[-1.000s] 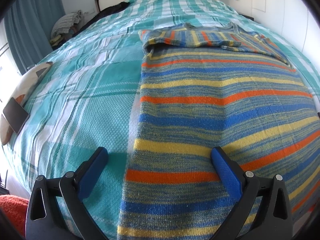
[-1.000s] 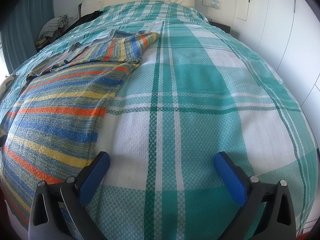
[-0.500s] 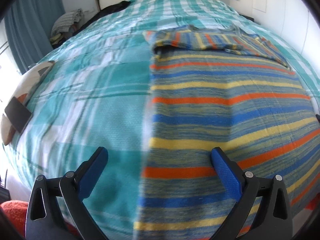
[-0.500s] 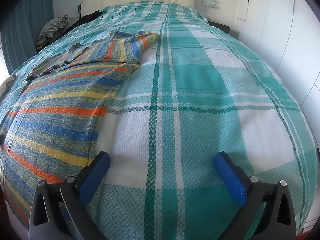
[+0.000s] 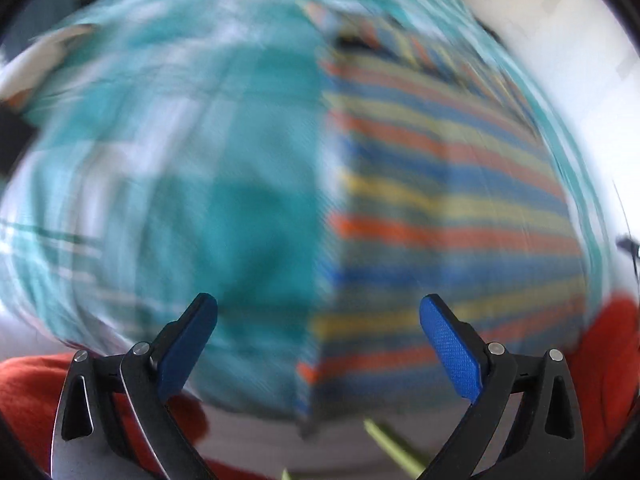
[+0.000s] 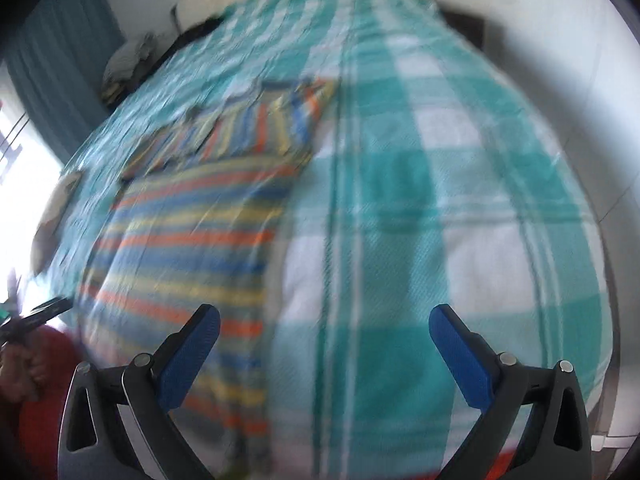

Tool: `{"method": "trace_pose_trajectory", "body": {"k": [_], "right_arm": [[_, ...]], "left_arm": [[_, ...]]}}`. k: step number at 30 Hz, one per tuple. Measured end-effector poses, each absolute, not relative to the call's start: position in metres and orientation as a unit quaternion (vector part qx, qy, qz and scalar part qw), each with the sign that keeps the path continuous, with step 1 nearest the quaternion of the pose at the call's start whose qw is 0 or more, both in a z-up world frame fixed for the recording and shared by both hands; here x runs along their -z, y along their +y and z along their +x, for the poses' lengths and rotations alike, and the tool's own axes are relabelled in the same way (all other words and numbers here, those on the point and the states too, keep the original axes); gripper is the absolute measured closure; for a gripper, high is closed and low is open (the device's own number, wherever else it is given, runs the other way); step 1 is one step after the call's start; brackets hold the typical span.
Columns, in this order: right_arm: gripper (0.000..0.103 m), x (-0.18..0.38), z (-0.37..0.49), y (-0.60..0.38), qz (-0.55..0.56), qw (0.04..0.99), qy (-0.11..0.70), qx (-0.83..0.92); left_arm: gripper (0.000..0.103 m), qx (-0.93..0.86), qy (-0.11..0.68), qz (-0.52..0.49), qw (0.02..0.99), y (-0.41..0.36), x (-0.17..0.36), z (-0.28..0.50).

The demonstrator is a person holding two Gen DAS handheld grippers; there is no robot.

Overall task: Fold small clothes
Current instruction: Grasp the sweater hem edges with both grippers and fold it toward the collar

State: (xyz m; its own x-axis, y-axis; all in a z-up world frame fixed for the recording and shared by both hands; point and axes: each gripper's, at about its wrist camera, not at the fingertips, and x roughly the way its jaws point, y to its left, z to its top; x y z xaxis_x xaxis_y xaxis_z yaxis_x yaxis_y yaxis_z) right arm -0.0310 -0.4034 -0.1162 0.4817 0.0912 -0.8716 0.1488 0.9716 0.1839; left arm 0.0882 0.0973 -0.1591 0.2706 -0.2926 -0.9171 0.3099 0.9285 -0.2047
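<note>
A striped knit garment [image 5: 440, 208], blue, yellow and orange, lies flat on the bed with its sleeve folded across its far end. It also shows in the right wrist view [image 6: 192, 240]. My left gripper [image 5: 318, 336] is open and empty, held back off the bed's near edge, in line with the garment's left edge. My right gripper [image 6: 324, 344] is open and empty, off the near edge, to the right of the garment. Both views are blurred by motion.
The bed wears a teal and white plaid cover [image 6: 440, 200]. A teal curtain [image 6: 60, 60] hangs at the far left, white wardrobe doors [image 6: 600, 80] stand at the right. Red cloth [image 5: 24, 392] shows below the bed edge. A pile of clothes [image 6: 128, 60] sits far left.
Both grippers have pulled back and up from the bed, so the bed's near edge and red cloth now show. The left view has swung left. The garment has not moved.
</note>
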Motion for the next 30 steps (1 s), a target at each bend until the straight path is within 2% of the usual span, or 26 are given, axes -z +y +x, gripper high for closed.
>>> {"method": "trace_pose_trajectory", "body": {"k": [3,5,10,11,12,13,14,15,16,17,22,25,30], "right_arm": [[0.0,0.127,-0.045,-0.375,0.128,0.809,0.571,-0.058],[0.001,0.144,-0.055,-0.351,0.125,0.776,0.613,-0.084],[0.005,0.178,-0.062,-0.324,0.095,0.757,0.643,-0.071],[0.012,0.184,-0.06,-0.324,0.105,0.752,0.647,-0.068],[0.027,0.191,-0.058,-0.327,0.123,0.743,0.655,-0.066],[0.035,0.2,-0.057,-0.329,0.146,0.731,0.664,-0.069],[0.058,0.206,-0.056,-0.331,0.159,0.72,0.671,-0.074],[0.091,0.212,-0.056,-0.332,0.169,0.71,0.678,-0.082],[0.095,0.215,-0.055,-0.335,0.181,0.703,0.681,-0.089],[0.095,0.215,-0.057,-0.337,0.193,0.701,0.68,-0.094],[0.095,0.186,-0.064,-0.345,0.202,0.719,0.654,-0.119],[0.095,0.169,-0.062,-0.357,0.246,0.723,0.63,-0.138],[0.095,0.13,-0.027,-0.392,0.315,0.75,0.558,-0.161]], "left_arm": [[0.004,0.223,0.586,0.072,0.776,0.067,0.167,0.071],[0.012,0.226,0.593,0.101,0.766,0.056,0.173,0.063],[0.014,0.215,0.606,0.116,0.757,0.054,0.184,0.059],[0.016,0.215,0.608,0.112,0.756,0.055,0.185,0.059],[0.018,0.212,0.61,0.113,0.755,0.056,0.186,0.058],[0.025,0.208,0.611,0.116,0.755,0.056,0.185,0.056],[0.037,0.205,0.612,0.119,0.754,0.057,0.185,0.055],[0.047,0.203,0.617,0.119,0.751,0.058,0.185,0.054],[0.077,0.202,0.627,0.111,0.744,0.059,0.185,0.054],[0.096,0.203,0.635,0.103,0.738,0.067,0.185,0.054],[0.098,0.223,0.656,0.06,0.719,0.077,0.176,0.056],[0.099,0.259,0.661,0.001,0.704,0.086,0.156,0.069],[0.099,0.287,0.632,-0.105,0.712,0.093,0.109,0.141]]}}
